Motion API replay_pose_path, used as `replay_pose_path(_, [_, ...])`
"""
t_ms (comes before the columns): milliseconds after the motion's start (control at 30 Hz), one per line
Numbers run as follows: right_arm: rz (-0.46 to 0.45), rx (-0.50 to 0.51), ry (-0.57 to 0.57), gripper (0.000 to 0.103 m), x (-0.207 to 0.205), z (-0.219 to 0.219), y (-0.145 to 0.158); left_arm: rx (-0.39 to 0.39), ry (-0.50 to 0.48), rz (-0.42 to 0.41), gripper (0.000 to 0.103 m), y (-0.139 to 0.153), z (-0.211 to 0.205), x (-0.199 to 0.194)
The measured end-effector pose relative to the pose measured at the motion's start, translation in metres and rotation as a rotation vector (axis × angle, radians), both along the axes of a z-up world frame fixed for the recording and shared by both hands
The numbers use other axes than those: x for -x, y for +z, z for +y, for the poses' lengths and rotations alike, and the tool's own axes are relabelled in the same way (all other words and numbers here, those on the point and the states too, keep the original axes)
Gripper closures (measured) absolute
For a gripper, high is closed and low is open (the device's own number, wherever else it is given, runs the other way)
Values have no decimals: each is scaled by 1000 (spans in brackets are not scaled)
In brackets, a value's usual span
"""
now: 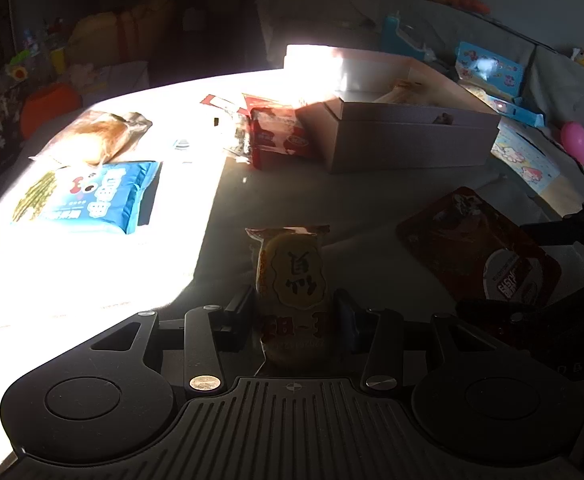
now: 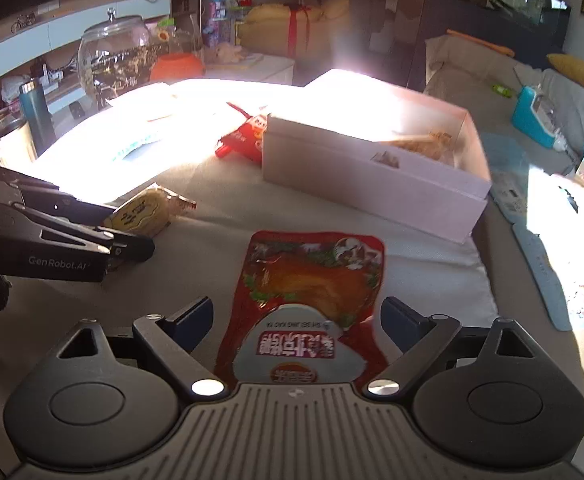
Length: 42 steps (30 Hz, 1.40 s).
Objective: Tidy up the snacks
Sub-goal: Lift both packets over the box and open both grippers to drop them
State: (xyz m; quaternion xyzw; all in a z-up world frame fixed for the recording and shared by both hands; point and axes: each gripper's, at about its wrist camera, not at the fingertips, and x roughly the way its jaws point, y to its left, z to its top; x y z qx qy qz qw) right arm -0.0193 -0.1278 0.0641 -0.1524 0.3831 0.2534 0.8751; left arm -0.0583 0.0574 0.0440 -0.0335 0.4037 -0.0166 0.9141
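Clamping my left gripper on a yellow snack packet, I hold my right gripper apart around a red pouch; box at one o'clock.

**Readable text on the table**

Not much is reading cleanly here. "GenRobot.AI" is showing in pale letters on the side of the left gripper. The red pouch is carrying a small upside-down Latin line, too tiny to spell out, plus Chinese print. The yellow snack and blue bag are showing big Chinese characters only.
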Motion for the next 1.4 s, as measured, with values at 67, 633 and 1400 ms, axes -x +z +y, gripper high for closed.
replay_pose_path(67, [13,4,-18,9,-3,5,-9,2,-2,1,56,0,0,1])
replay_pose_path(633, [54,-128,54,38,-10,-15,3,135,-29,-13,63,11,11,6])
replay_pose_path(1400, [-81,-404,-111,10,-177,-51,147,325,-140,-118,59,77,-2,-186])
